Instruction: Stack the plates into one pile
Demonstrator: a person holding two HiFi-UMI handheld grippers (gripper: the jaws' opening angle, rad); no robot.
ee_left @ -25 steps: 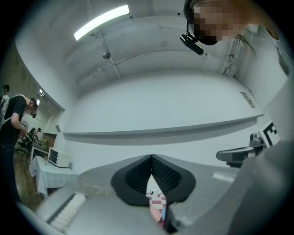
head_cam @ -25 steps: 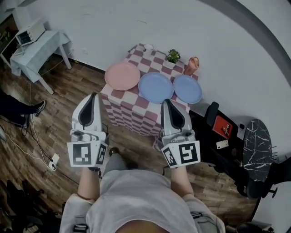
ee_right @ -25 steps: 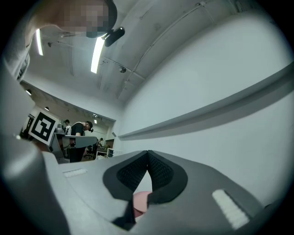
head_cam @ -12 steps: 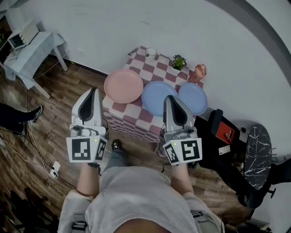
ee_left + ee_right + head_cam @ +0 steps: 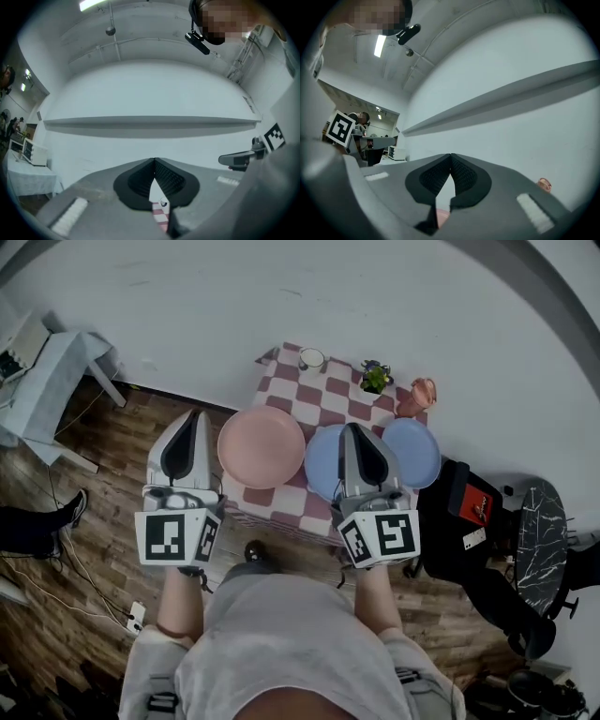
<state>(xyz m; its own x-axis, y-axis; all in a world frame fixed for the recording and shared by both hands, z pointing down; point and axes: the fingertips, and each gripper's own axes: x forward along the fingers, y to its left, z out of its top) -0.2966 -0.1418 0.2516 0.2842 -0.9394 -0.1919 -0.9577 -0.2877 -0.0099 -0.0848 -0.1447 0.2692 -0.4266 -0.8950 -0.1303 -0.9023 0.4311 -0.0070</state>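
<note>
On the checked table [image 5: 328,390]: pink plate [image 5: 261,446], blue plate [image 5: 321,463] at its three o'clock, second blue plate [image 5: 417,451] beyond; left gripper [image 5: 194,414] and right gripper [image 5: 352,427] closed, empty.

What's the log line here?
left tongs shut, empty; right tongs shut, empty; round pink plate, middle round blue plate, right round blue plate unstacked

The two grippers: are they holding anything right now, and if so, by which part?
Nothing is held. The left gripper and the right gripper are both shut and empty.
</note>
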